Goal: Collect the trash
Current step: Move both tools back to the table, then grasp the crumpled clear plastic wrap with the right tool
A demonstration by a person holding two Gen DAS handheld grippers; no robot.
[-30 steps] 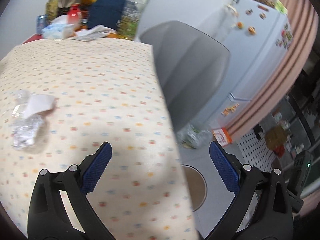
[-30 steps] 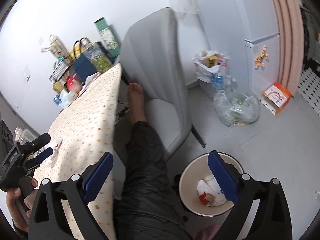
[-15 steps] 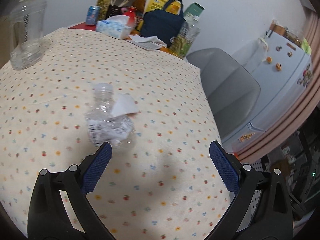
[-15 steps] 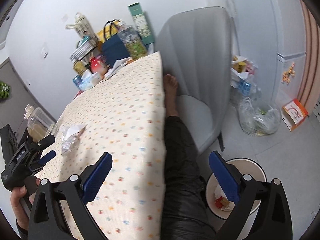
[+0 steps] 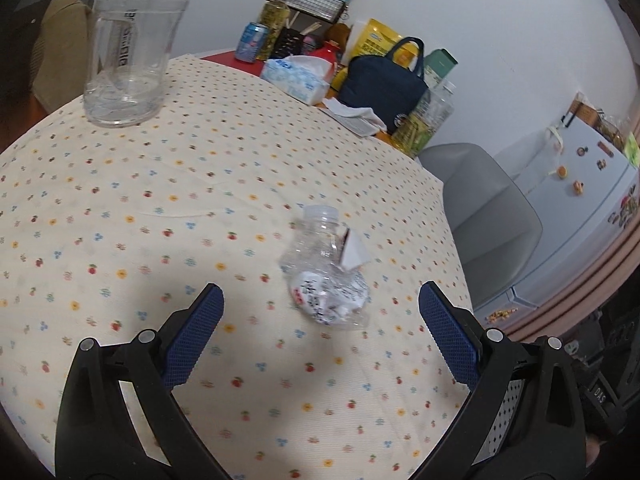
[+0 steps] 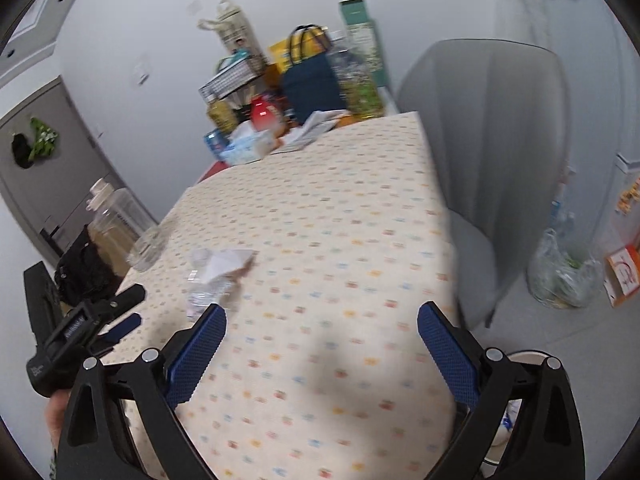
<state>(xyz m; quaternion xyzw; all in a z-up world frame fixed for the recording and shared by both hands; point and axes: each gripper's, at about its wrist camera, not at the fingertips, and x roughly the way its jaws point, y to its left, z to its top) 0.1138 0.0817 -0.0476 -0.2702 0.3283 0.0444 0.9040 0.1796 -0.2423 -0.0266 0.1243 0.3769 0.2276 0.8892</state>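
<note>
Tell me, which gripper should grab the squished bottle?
Probably the left gripper: it is open with the crushed bottle lying just ahead between its fingers. The right gripper is also open, but the bottle sits off to its left.

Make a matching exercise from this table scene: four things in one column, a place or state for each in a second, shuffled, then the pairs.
1. crushed bottle
2. clear jar
3. navy bag
4. left gripper

a. upright at the table's far left corner
b. open, holding nothing
c. lying on the tablecloth, white paper against it
d. among clutter by the wall

Pairs: 1-c, 2-a, 3-d, 4-b
</note>
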